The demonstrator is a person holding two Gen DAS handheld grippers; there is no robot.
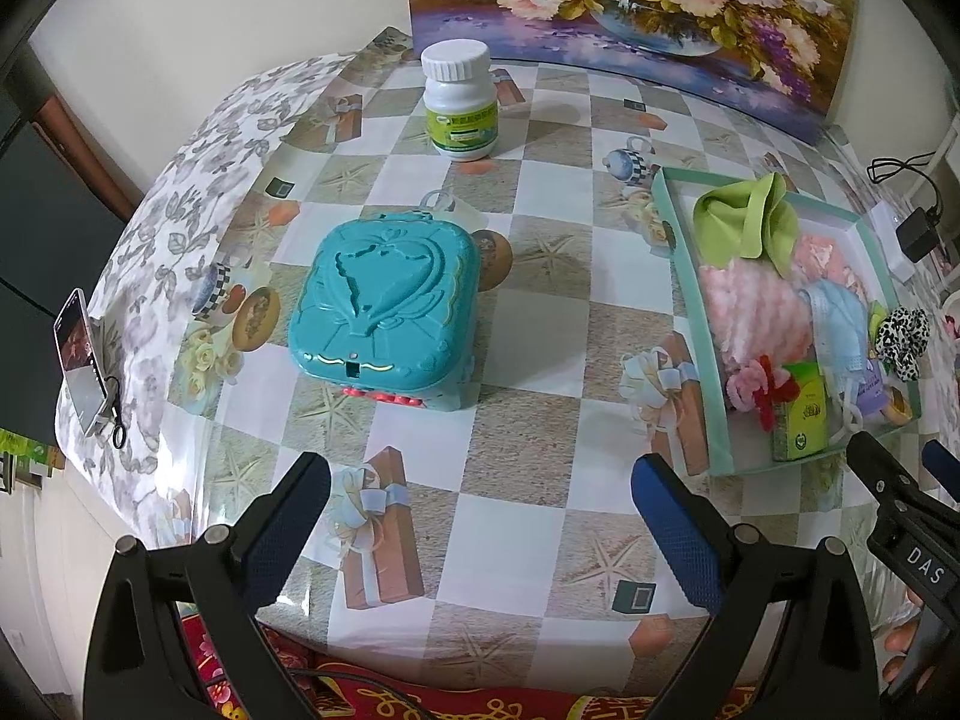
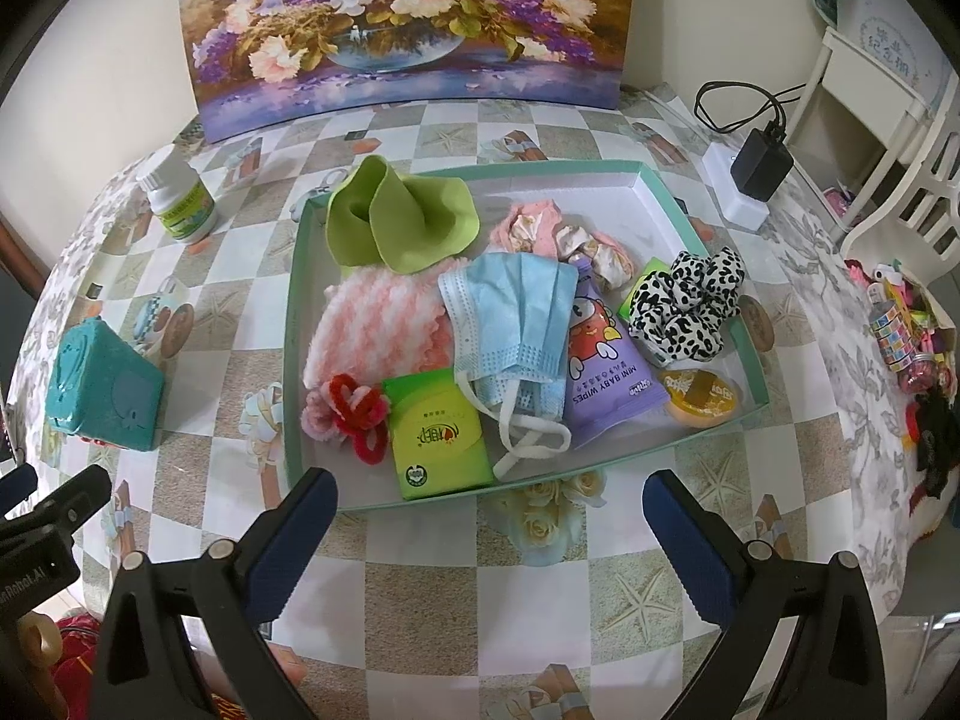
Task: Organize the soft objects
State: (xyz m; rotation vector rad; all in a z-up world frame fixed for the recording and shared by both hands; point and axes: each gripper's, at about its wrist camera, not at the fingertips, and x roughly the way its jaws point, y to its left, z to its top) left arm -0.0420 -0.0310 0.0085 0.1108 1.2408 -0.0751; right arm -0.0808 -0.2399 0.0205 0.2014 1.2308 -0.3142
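Note:
A shallow teal-rimmed tray (image 2: 660, 180) (image 1: 678, 252) holds soft things: a green cloth (image 2: 402, 216) (image 1: 744, 216), a pink-and-white fluffy cloth (image 2: 372, 324), a blue face mask (image 2: 516, 330), a leopard scrunchie (image 2: 690, 300), a red-and-pink pipe-cleaner flower (image 2: 354, 414), a green tissue pack (image 2: 438, 438), a purple wipes pack (image 2: 606, 372) and an orange puff (image 2: 702, 402). My right gripper (image 2: 489, 516) is open and empty just in front of the tray. My left gripper (image 1: 480, 498) is open and empty above the table's front edge, in front of a teal plastic case (image 1: 384, 312).
A white pill bottle (image 1: 461, 102) (image 2: 180, 198) stands at the back near a flower painting (image 2: 414, 24). A charger and cable (image 2: 759, 162) lie right of the tray. A phone (image 1: 78, 354) leans at the table's left edge. Small colourful items (image 2: 906, 324) sit at far right.

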